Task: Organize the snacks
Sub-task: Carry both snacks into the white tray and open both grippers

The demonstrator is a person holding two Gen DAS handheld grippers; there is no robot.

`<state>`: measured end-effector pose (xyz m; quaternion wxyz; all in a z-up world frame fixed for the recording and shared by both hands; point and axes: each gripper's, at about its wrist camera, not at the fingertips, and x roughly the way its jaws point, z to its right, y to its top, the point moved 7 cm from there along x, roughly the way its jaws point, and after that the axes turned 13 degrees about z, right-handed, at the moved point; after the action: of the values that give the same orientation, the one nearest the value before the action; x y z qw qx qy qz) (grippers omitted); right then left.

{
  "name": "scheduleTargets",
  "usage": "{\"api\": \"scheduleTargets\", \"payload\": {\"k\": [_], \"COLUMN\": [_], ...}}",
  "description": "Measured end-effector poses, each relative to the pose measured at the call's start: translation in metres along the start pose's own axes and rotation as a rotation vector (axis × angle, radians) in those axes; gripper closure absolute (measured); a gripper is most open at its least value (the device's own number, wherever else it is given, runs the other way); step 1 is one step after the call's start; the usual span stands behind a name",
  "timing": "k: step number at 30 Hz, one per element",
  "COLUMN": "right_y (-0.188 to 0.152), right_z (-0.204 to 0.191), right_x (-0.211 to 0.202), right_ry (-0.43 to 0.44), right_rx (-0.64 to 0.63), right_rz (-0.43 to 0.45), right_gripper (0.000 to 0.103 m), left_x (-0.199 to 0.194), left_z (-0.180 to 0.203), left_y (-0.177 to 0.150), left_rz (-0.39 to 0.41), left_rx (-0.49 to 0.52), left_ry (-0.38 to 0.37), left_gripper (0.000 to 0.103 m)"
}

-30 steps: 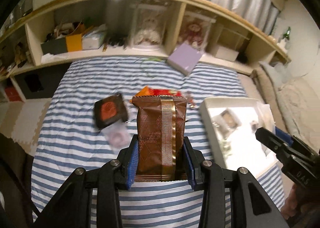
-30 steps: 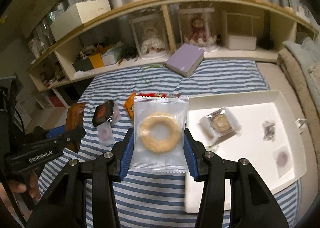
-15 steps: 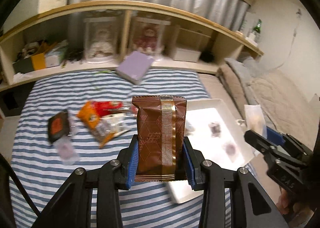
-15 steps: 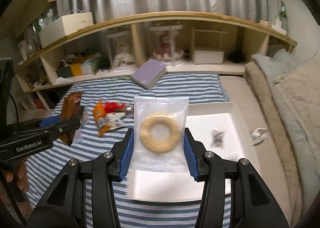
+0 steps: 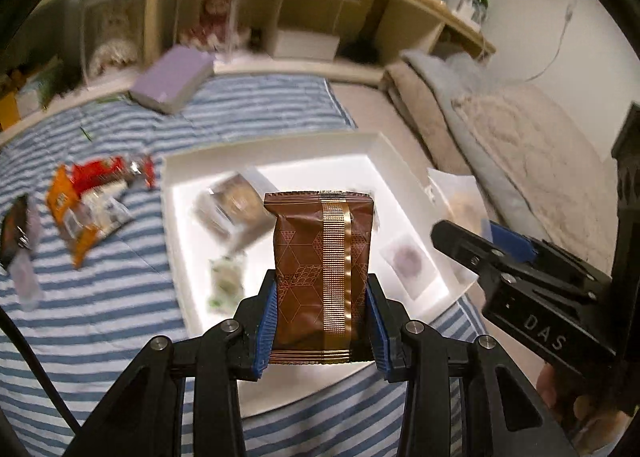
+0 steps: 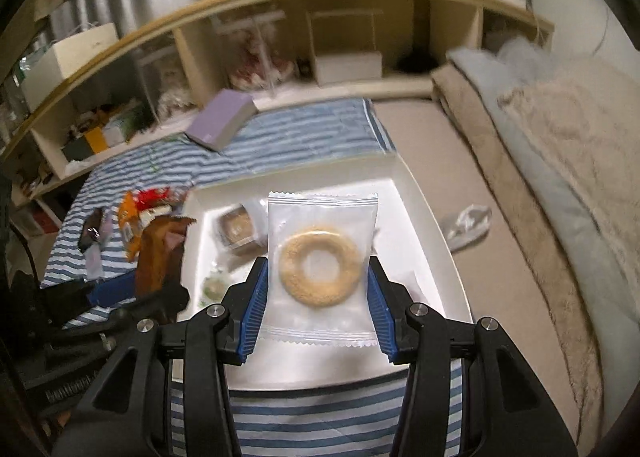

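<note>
My left gripper (image 5: 320,321) clamped on one brown packet (image 5: 322,277); right gripper (image 6: 318,309) clamped on one ring biscuit pack (image 6: 320,265). Both above white tray (image 5: 172,225); three packets inside.
</note>
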<state>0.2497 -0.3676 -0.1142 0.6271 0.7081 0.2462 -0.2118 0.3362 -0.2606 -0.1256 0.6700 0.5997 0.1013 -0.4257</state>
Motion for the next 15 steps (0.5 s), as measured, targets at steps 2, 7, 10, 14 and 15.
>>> {"api": "scheduleTargets", "payload": {"k": [2, 7, 10, 14, 15], "right_y": [-0.008, -0.031, -0.039, -0.044, -0.045], "right_z": [0.007, 0.020, 0.025, 0.028, 0.028], "right_x": [0.010, 0.040, 0.052, 0.061, 0.062], "right_ry": [0.007, 0.038, 0.052, 0.069, 0.072], "right_rx": [0.006, 0.041, 0.065, 0.095, 0.102], "right_rz": [-0.036, -0.136, -0.174, -0.200, -0.203], "right_gripper": [0.055, 0.055, 0.055, 0.055, 0.055], "left_x": [0.016, 0.055, 0.077, 0.095, 0.098], "left_z": [0.001, -0.005, -0.011, -0.015, -0.017], "left_y": [-0.005, -0.016, -0.022, -0.030, -0.030], "left_rz": [-0.024, -0.079, -0.096, -0.114, -0.115], "left_rx": [-0.012, -0.075, -0.107, -0.137, -0.138], "left_ry": [0.003, 0.009, 0.022, 0.020, 0.023], "left_gripper": [0.063, 0.063, 0.063, 0.063, 0.063]}}
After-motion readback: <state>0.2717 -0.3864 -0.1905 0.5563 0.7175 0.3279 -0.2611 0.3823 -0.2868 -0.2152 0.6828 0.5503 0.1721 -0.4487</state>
